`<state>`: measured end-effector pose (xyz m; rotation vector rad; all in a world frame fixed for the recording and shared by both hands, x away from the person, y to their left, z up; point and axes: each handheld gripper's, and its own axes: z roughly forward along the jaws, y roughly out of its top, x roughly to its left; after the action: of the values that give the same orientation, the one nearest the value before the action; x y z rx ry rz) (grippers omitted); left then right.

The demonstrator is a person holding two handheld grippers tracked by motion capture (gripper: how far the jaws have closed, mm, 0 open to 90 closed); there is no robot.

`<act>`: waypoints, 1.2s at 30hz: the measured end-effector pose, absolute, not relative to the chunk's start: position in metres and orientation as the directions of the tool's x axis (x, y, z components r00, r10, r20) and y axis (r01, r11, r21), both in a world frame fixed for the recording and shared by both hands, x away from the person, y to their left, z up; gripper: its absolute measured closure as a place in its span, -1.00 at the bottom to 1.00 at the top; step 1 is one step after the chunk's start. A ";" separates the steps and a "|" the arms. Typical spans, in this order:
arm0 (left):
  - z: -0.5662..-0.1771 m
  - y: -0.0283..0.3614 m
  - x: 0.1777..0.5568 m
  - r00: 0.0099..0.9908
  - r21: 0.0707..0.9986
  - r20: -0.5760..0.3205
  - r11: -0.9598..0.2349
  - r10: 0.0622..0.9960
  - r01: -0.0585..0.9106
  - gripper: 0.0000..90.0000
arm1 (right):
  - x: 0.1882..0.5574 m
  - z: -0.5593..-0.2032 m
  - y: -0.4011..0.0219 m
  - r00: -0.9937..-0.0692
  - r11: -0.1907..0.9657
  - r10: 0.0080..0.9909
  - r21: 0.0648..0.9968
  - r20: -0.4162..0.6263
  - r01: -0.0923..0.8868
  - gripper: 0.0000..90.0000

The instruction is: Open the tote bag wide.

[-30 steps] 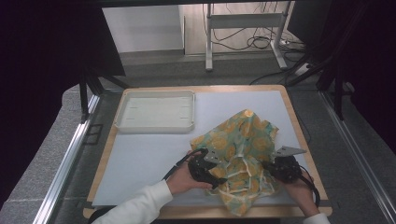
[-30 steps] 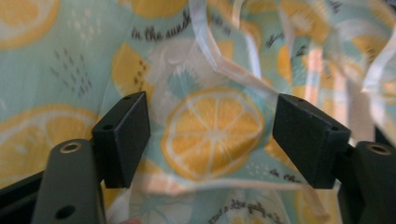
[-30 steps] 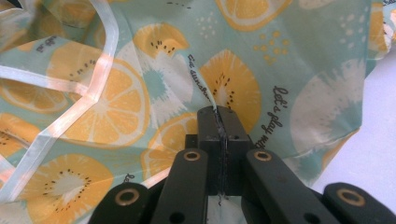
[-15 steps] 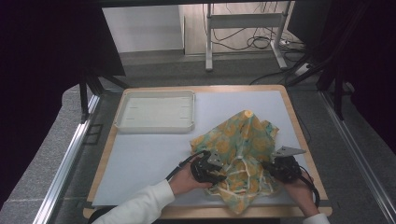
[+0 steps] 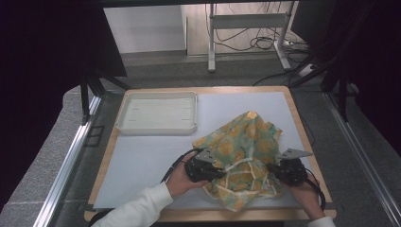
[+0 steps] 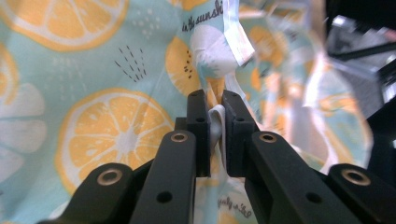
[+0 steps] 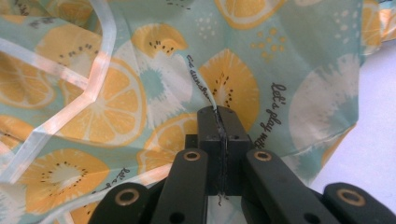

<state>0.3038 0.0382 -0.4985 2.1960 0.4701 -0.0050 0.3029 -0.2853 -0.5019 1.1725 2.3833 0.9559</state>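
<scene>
As the left gripper finished closing, you pinched a white fold of the lemon-print cloth near the table's front edge; your right gripper clamped its hem; the white tray sat beyond.

The high view was evenly lit over the table, with dark surroundings at both sides and only faint shadows. The left gripper view was sharp on its jaws but blurred toward the right edge. The right gripper view was bright and crisp, with slight softness at its corners.
</scene>
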 end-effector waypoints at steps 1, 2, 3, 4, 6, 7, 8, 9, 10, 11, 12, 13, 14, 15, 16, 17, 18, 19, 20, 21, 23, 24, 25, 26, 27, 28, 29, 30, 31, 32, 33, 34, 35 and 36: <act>-0.496 0.041 0.303 0.929 0.773 -0.169 -0.540 0.330 0.333 0.87 | 0.303 -0.501 -0.286 -0.612 0.438 0.791 0.689 0.010 0.577 0.97; -0.493 0.043 0.302 0.929 0.780 -0.168 -0.531 0.331 0.331 0.88 | 0.303 -0.501 -0.286 -0.612 0.436 0.791 0.691 0.011 0.576 0.97; -0.490 0.046 0.302 0.931 0.786 -0.165 -0.526 0.327 0.324 0.88 | 0.302 -0.500 -0.286 -0.611 0.434 0.791 0.694 0.011 0.574 0.97; -0.487 0.048 0.301 0.929 0.793 -0.166 -0.516 0.331 0.325 0.88 | 0.302 -0.499 -0.286 -0.611 0.433 0.792 0.697 0.010 0.572 0.97; -0.483 0.052 0.301 0.928 0.806 -0.167 -0.496 0.334 0.324 0.90 | 0.301 -0.497 -0.287 -0.611 0.430 0.792 0.704 0.007 0.565 0.97; -0.481 0.053 0.301 0.927 0.808 -0.166 -0.492 0.335 0.323 0.90 | 0.300 -0.496 -0.287 -0.611 0.429 0.792 0.708 0.005 0.561 0.97; -0.480 0.055 0.301 0.926 0.813 -0.166 -0.485 0.338 0.322 0.90 | 0.299 -0.494 -0.287 -0.613 0.426 0.790 0.714 0.005 0.555 0.97; -0.478 0.056 0.301 0.925 0.817 -0.167 -0.478 0.342 0.324 0.91 | 0.298 -0.492 -0.287 -0.614 0.424 0.790 0.721 0.003 0.549 0.97; -0.477 0.057 0.301 0.924 0.818 -0.169 -0.474 0.343 0.325 0.91 | 0.297 -0.490 -0.288 -0.615 0.420 0.789 0.729 0.002 0.541 0.97; -0.476 0.058 0.301 0.923 0.822 -0.169 -0.468 0.345 0.325 0.91 | 0.297 -0.489 -0.288 -0.615 0.414 0.789 0.734 0.005 0.537 0.97; -0.476 0.058 0.301 0.923 0.822 -0.169 -0.468 0.345 0.325 0.92 | 0.297 -0.489 -0.288 -0.615 0.414 0.789 0.734 0.005 0.537 0.97; -0.475 0.059 0.302 0.922 0.826 -0.167 -0.461 0.349 0.324 0.92 | 0.295 -0.485 -0.289 -0.615 0.404 0.788 0.750 0.005 0.523 0.97; -0.473 0.061 0.302 0.922 0.829 -0.165 -0.456 0.351 0.323 0.92 | 0.295 -0.484 -0.289 -0.616 0.401 0.788 0.755 0.006 0.519 0.97; -0.472 0.061 0.301 0.921 0.832 -0.163 -0.453 0.354 0.322 0.92 | 0.294 -0.483 -0.290 -0.616 0.398 0.788 0.758 0.007 0.517 0.97; -0.471 0.062 0.301 0.920 0.834 -0.163 -0.449 0.356 0.321 0.92 | 0.294 -0.482 -0.290 -0.616 0.393 0.788 0.761 0.010 0.516 0.97; -0.470 0.063 0.302 0.920 0.835 -0.164 -0.446 0.357 0.322 0.92 | 0.293 -0.481 -0.290 -0.617 0.392 0.787 0.765 0.008 0.511 0.97; -0.469 0.064 0.302 0.919 0.836 -0.162 -0.444 0.360 0.322 0.92 | 0.293 -0.480 -0.290 -0.619 0.393 0.785 0.768 0.006 0.505 0.97; -0.469 0.065 0.302 0.917 0.838 -0.163 -0.441 0.363 0.323 0.92 | 0.292 -0.479 -0.290 -0.620 0.389 0.785 0.772 0.008 0.503 0.97; -0.468 0.065 0.302 0.917 0.838 -0.162 -0.439 0.366 0.323 0.92 | 0.292 -0.478 -0.290 -0.620 0.387 0.785 0.774 0.010 0.502 0.97; -0.468 0.066 0.303 0.915 0.839 -0.161 -0.437 0.369 0.324 0.92 | 0.292 -0.477 -0.289 -0.621 0.386 0.784 0.776 0.010 0.499 0.97; -0.468 0.067 0.304 0.912 0.840 -0.160 -0.434 0.377 0.326 0.92 | 0.292 -0.476 -0.289 -0.622 0.383 0.783 0.780 0.010 0.495 0.97; -0.467 0.067 0.304 0.912 0.840 -0.161 -0.433 0.378 0.328 0.92 | 0.292 -0.476 -0.288 -0.623 0.384 0.782 0.780 0.008 0.493 0.97; -0.467 0.067 0.304 0.910 0.840 -0.160 -0.432 0.383 0.330 0.93 | 0.292 -0.476 -0.288 -0.624 0.385 0.781 0.782 0.007 0.490 0.97; -0.467 0.068 0.305 0.908 0.840 -0.159 -0.431 0.387 0.330 0.93 | 0.292 -0.475 -0.288 -0.625 0.384 0.781 0.784 0.006 0.488 0.97; -0.467 0.068 0.305 0.907 0.839 -0.156 -0.432 0.391 0.330 0.93 | 0.292 -0.474 -0.287 -0.626 0.385 0.779 0.785 0.004 0.485 0.97; -0.467 0.068 0.305 0.906 0.839 -0.152 -0.433 0.396 0.330 0.93 | 0.292 -0.474 -0.287 -0.626 0.383 0.780 0.787 0.005 0.484 0.97; -0.467 0.068 0.305 0.906 0.839 -0.152 -0.433 0.396 0.330 0.93 | 0.292 -0.474 -0.287 -0.626 0.383 0.780 0.787 0.005 0.484 0.97; -0.467 0.069 0.306 0.903 0.840 -0.150 -0.431 0.402 0.331 0.93 | 0.292 -0.472 -0.287 -0.626 0.382 0.780 0.791 0.003 0.479 0.97; -0.467 0.069 0.306 0.903 0.840 -0.146 -0.431 0.405 0.329 0.93 | 0.293 -0.472 -0.287 -0.627 0.380 0.779 0.793 0.004 0.477 0.97; -0.466 0.069 0.306 0.902 0.841 -0.143 -0.431 0.407 0.327 0.93 | 0.293 -0.471 -0.287 -0.627 0.378 0.779 0.795 0.003 0.474 0.97; -0.466 0.069 0.306 0.902 0.841 -0.141 -0.431 0.408 0.326 0.93 | 0.293 -0.470 -0.287 -0.627 0.376 0.779 0.798 0.003 0.471 0.97; -0.465 0.069 0.306 0.901 0.843 -0.141 -0.427 0.410 0.326 0.93 | 0.293 -0.469 -0.287 -0.627 0.375 0.779 0.800 0.001 0.468 0.97; -0.465 0.070 0.306 0.901 0.844 -0.142 -0.426 0.410 0.327 0.93 | 0.293 -0.468 -0.288 -0.627 0.374 0.779 0.803 0.000 0.464 0.97; -0.464 0.070 0.307 0.901 0.845 -0.141 -0.424 0.410 0.325 0.93 | 0.293 -0.468 -0.288 -0.626 0.372 0.779 0.804 0.001 0.463 0.97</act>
<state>0.3068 0.0700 -0.4643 2.0472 0.5299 0.1050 0.2927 -0.2876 -0.4676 1.0821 2.2571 1.1394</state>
